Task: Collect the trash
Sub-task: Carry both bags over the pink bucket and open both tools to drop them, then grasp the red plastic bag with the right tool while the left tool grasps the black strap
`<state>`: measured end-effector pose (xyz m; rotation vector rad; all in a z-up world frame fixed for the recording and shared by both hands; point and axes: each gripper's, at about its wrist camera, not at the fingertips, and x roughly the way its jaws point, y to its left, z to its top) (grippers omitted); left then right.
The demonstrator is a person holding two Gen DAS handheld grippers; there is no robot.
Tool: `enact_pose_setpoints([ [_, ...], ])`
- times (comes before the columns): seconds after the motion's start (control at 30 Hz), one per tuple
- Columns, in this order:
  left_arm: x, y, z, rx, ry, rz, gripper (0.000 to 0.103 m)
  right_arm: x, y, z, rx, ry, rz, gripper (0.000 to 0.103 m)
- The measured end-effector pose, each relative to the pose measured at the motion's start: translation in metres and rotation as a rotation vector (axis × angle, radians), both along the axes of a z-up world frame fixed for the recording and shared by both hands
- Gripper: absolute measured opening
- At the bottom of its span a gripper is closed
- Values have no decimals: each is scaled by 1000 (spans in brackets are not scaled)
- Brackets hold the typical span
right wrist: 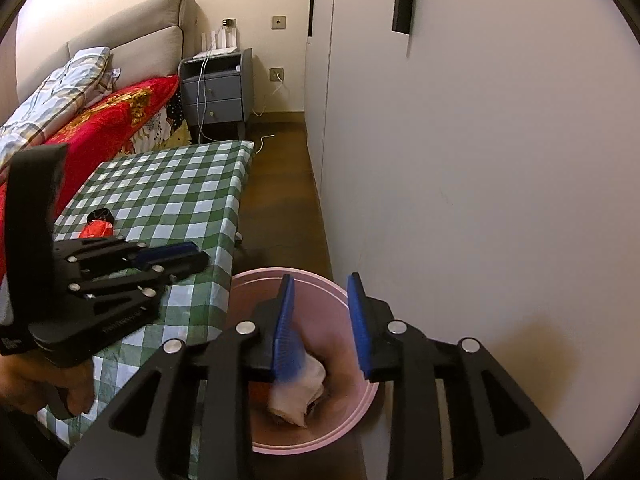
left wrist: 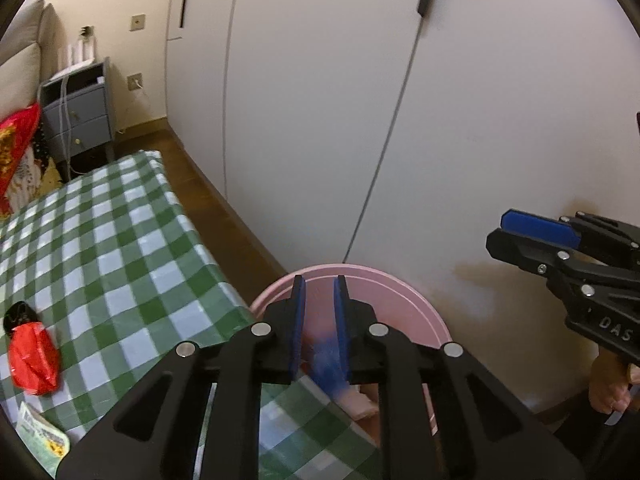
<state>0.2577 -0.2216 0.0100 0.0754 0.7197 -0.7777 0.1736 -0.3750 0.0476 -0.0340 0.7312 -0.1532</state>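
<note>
A pink bin (right wrist: 244, 280) stands on the floor between the checked table and the white wardrobe; it also shows in the left wrist view (left wrist: 416, 300). A crumpled white wad (right wrist: 298, 394) lies inside it, blurred. My right gripper (right wrist: 320, 288) is open and empty above the bin. My left gripper (left wrist: 319, 288) is open and empty at the table's edge over the bin; a blurred blue piece (left wrist: 330, 364) shows below its fingers. A red wrapper (left wrist: 34, 354) lies on the table, also in the right wrist view (right wrist: 94, 230). A green printed packet (left wrist: 40, 438) lies at the near left.
The table with a green-and-white checked cloth (left wrist: 120, 240) fills the left. A white wardrobe (right wrist: 480, 160) stands close on the right. A grey nightstand (right wrist: 214, 88) and a bed with a red blanket (right wrist: 108, 120) are beyond. A black object (left wrist: 18, 312) sits by the red wrapper.
</note>
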Motion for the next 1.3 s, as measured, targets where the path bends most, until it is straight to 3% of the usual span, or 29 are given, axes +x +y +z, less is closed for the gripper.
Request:
enact_pose_setpoints([
  [0.5, -6, 98, 26, -53, -66, 183, 15, -5, 20, 13, 21, -32, 41, 28],
  [0.77, -5, 146, 27, -32, -83, 272, 15, 14, 65, 24, 107, -84, 127, 29],
  [1.13, 25, 246, 45, 21, -137, 396, 15, 60, 144, 13, 187, -116, 262, 29],
  [1.3, 42, 284, 38, 42, -150, 441, 15, 80, 176, 2, 200, -113, 301, 40],
])
